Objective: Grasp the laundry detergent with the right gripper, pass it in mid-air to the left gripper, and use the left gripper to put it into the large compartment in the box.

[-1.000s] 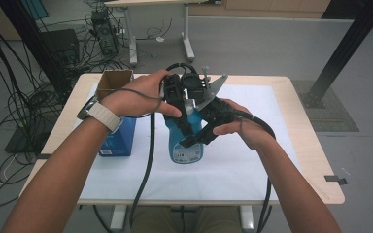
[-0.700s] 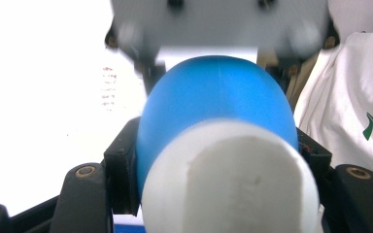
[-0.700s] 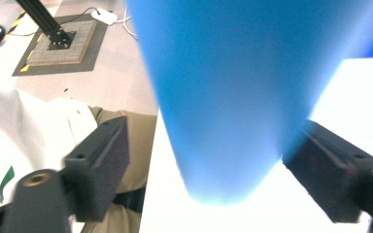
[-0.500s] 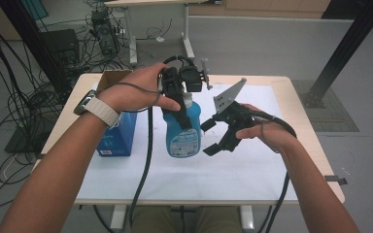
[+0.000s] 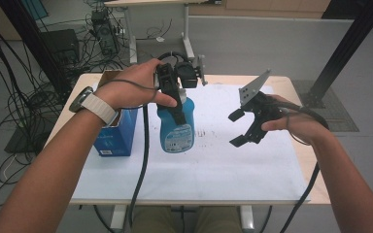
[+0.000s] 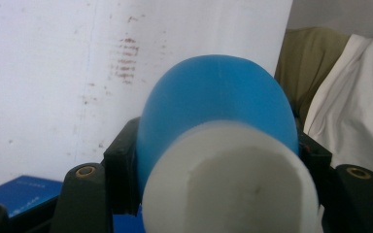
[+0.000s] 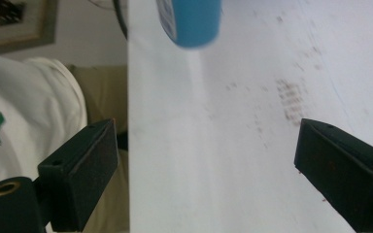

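Observation:
A blue bottle (image 5: pixel 177 130) with a white cap (image 6: pixel 233 187) hangs upright over the white paper sheet (image 5: pixel 213 165), seemingly lifted off it. My left gripper (image 5: pixel 176 103) is shut on the bottle just under the cap. In the left gripper view the blue body (image 6: pixel 218 97) sits between the two jaws of the left gripper (image 6: pixel 218 160). My right gripper (image 5: pixel 238 128) is held open to the right of the bottle, apart from it and holding nothing. The right gripper (image 7: pixel 204 160) looks along the sheet toward the bottle's base (image 7: pixel 192 22).
A blue carton (image 5: pixel 119 133) stands at the table's left side, with an open cardboard box (image 5: pixel 108 77) behind it. The paper carries faint brownish marks (image 5: pixel 206 133). The wooden table edge (image 5: pixel 315 179) runs along the right. Cables and a desk lie on the floor beyond.
The right gripper let go of the bottle, opened and moved away to the right. The left gripper kept the bottle and raised it slightly.

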A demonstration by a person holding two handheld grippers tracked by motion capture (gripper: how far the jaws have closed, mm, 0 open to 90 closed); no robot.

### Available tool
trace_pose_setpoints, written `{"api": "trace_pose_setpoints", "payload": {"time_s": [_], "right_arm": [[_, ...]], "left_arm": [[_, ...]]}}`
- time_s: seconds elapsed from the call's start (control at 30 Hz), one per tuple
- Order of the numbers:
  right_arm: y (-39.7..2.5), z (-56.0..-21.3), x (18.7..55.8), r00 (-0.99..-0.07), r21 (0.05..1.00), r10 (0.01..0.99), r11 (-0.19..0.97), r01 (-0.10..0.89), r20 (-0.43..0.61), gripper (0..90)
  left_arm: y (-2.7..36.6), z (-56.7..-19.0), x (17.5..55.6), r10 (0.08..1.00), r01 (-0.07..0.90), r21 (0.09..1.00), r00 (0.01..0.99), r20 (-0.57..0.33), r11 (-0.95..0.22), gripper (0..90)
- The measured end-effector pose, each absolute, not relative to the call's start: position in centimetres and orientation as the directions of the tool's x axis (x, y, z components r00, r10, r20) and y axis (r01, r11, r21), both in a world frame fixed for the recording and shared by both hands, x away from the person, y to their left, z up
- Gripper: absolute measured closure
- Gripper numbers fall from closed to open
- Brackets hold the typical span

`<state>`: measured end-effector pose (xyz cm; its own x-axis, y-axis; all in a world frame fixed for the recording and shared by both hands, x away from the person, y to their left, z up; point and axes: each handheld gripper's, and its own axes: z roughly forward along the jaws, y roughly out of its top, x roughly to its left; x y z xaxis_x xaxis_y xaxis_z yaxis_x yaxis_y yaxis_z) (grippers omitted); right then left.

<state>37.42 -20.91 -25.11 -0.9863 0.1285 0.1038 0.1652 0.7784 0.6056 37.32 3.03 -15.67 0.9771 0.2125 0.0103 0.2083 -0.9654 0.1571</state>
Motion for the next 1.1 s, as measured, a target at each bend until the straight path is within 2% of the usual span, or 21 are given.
{"api": "trace_pose_setpoints", "payload": {"time_s": [0.37, 0.6, 1.1], "right_arm": [[-23.7, -25.0, 38.6, -0.966, 0.475, 0.255, 0.844, 0.248, 0.052, 6.5], [-24.2, -25.2, 39.2, -0.962, 0.368, 0.274, 0.893, 0.26, 0.014, 6.8], [-25.6, -25.3, 39.3, -0.957, 0.322, 0.29, 0.905, 0.279, 0.013, 7.0]], "left_arm": [[4.0, -13.7, 38.2, 0.407, 0.395, 0.134, 0.911, 0.073, -0.909, 37.6], [5.0, -12.0, 39.0, 0.563, 0.545, 0.16, 0.821, 0.094, -0.823, 37.6], [7.0, -9.1, 40.5, 0.764, 0.742, 0.182, 0.635, 0.115, -0.645, 37.6]]}}
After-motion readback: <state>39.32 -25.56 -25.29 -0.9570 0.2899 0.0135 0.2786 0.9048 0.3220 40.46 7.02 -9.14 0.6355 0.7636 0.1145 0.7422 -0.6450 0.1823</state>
